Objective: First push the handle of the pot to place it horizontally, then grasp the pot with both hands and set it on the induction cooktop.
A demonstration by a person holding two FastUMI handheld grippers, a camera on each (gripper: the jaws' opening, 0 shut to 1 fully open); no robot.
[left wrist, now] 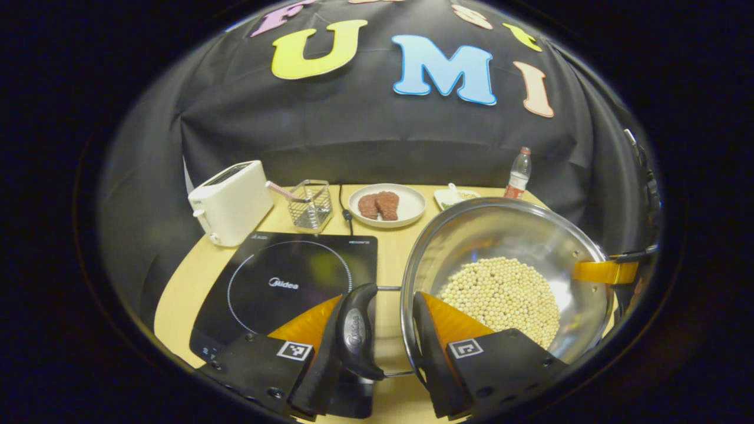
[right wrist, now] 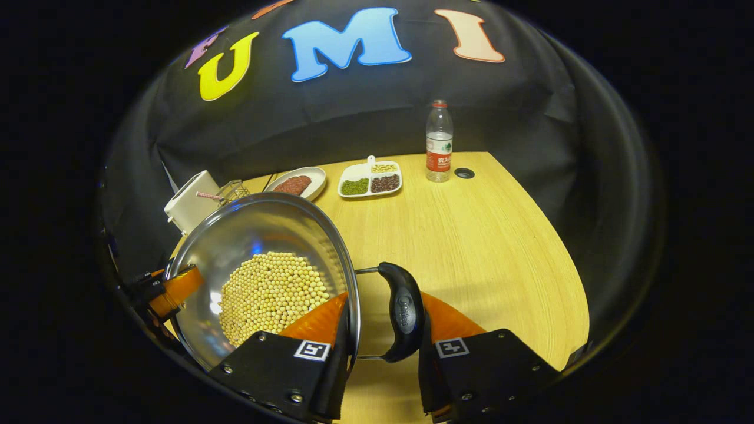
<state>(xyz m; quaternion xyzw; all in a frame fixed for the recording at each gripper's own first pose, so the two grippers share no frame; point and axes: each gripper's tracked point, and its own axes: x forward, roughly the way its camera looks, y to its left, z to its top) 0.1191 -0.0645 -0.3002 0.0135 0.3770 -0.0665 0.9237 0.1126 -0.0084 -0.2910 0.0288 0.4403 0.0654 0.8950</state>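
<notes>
A steel pot (left wrist: 500,229) holding soybeans (left wrist: 500,294) is just right of the black induction cooktop (left wrist: 283,277) on the wooden table. My left gripper (left wrist: 380,303) straddles the pot's black left handle (left wrist: 358,330): one finger presses the handle's outer side, the other lies inside the rim. In the right gripper view my right gripper (right wrist: 386,306) clamps the pot (right wrist: 259,229) the same way at its other handle (right wrist: 403,312), one finger inside the rim and one outside the handle. Each gripper also appears at the pot's far rim in the other's view.
A white toaster (left wrist: 230,200), a wire basket (left wrist: 310,203) and a plate of meat (left wrist: 386,205) stand behind the cooktop. A divided dish of beans (right wrist: 370,178) and a water bottle (right wrist: 439,141) stand at the table's back. Bare tabletop (right wrist: 489,247) spreads right of the pot.
</notes>
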